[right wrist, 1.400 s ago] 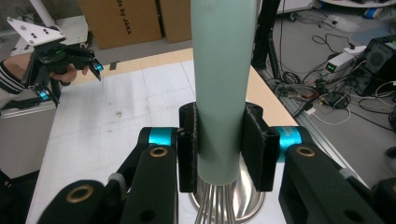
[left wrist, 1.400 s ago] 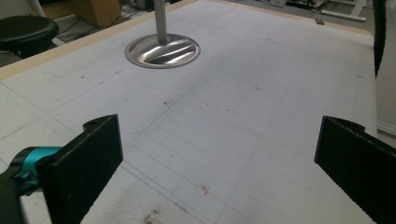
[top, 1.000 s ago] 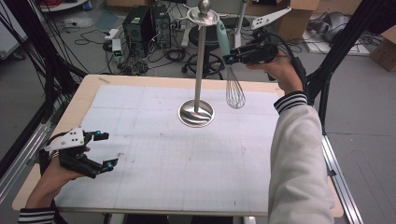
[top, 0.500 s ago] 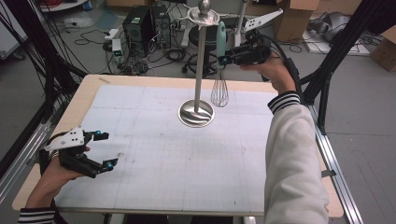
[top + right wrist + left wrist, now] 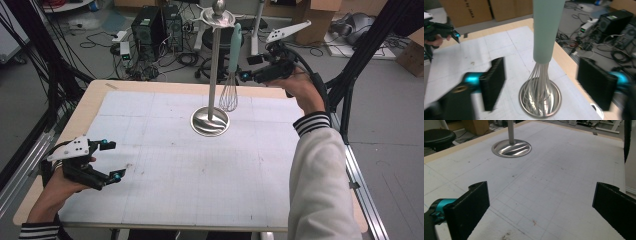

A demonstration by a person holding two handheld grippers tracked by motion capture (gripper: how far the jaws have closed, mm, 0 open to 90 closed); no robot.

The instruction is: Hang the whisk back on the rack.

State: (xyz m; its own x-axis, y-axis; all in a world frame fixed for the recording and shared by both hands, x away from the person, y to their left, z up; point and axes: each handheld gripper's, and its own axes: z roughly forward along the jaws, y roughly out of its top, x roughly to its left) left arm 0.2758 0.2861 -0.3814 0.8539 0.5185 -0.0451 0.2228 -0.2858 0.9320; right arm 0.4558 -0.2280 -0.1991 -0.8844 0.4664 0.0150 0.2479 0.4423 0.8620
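Right gripper view: whisk (image 5: 545,37) between open claw (image 5: 546,85)

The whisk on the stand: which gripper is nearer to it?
Right. The right gripper is beside the hanging whisk, jaws just opened, clear of its handle. The left gripper rests at the table's near left corner, far away.

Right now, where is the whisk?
In the high view the whisk hangs from the top of the metal stand at the table's far side, just left of the right hand-held gripper, whose open jaws are not touching it.
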